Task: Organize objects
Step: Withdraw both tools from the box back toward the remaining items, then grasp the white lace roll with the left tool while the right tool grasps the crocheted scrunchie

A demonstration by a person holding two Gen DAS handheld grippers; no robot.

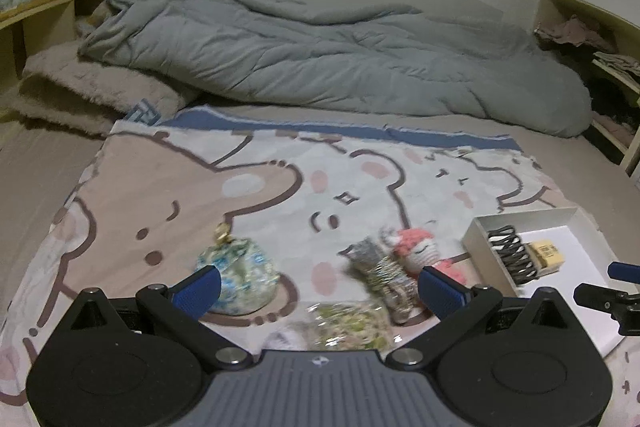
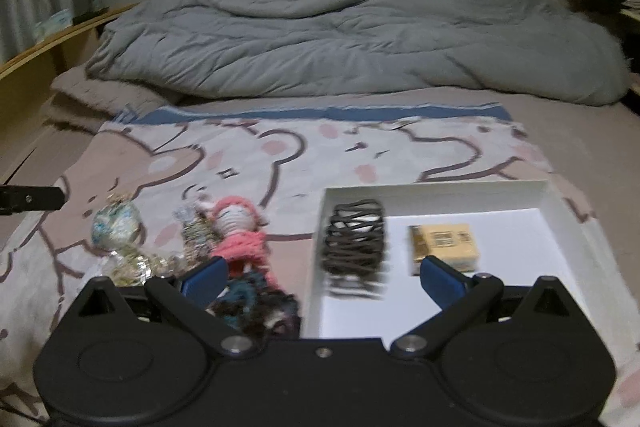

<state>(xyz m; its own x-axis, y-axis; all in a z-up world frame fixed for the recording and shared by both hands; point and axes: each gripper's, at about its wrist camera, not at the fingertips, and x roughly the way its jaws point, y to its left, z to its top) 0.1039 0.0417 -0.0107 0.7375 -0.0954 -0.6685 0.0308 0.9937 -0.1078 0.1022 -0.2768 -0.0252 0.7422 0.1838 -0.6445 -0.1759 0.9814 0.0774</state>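
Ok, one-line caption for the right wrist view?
Open right gripper hovers over white box holding black coil and yellow packet.

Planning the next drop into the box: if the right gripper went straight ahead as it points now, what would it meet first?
Probably the black wire coil just inside the white box; the right gripper is open and empty. Depth is unclear.

Two low forward views, shared bed (image 1: 280,163).
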